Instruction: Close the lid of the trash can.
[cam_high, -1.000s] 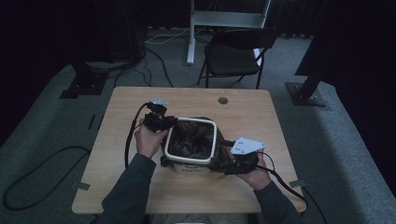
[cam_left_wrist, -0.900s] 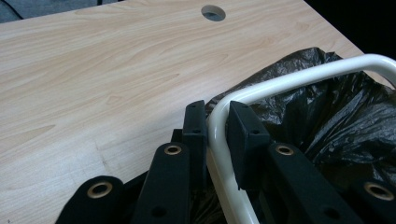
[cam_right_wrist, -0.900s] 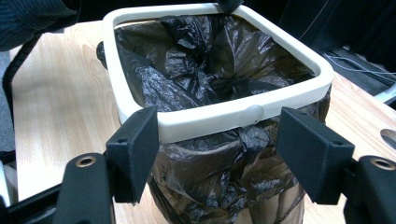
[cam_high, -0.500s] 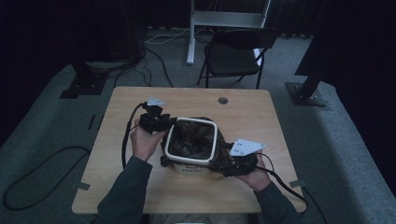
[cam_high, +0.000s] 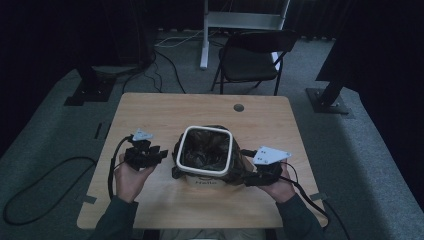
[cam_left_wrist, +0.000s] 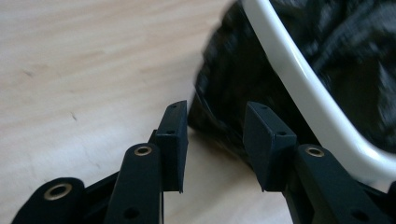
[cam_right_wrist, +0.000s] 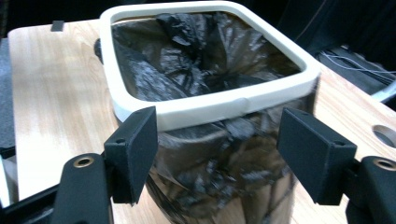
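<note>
Small square bin with a white plastic rim and a crumpled black plastic liner bag standing upright at the centre of the high view, on the light wooden table, mouth pointing straight up. Long axis vertical; rim roughly square with rounded corners, its sides turned a little off the table's edges. Lettering on the bin's near face, too small to read. Liner tucked inside and folded out under the rim, hanging in loose wrinkles down the outer walls.

Left gripper at the lower left of the centre in the high view, held in a hand, just beside the bin's left wall yet apart from it. Jaws part open, having just been opening, nothing between them; in the left gripper view, bare tabletop in the gap and the hanging bag and white rim at the upper right, close to the right pad.

Right gripper at the lower right of the centre in the high view, against the bin's right side. In the right gripper view, jaws spread wide, pads standing to either side of the bag-covered wall just under the rim, not pressing on it.

Round hole in the tabletop towards the upper right of the table, well apart from the bin.
</note>
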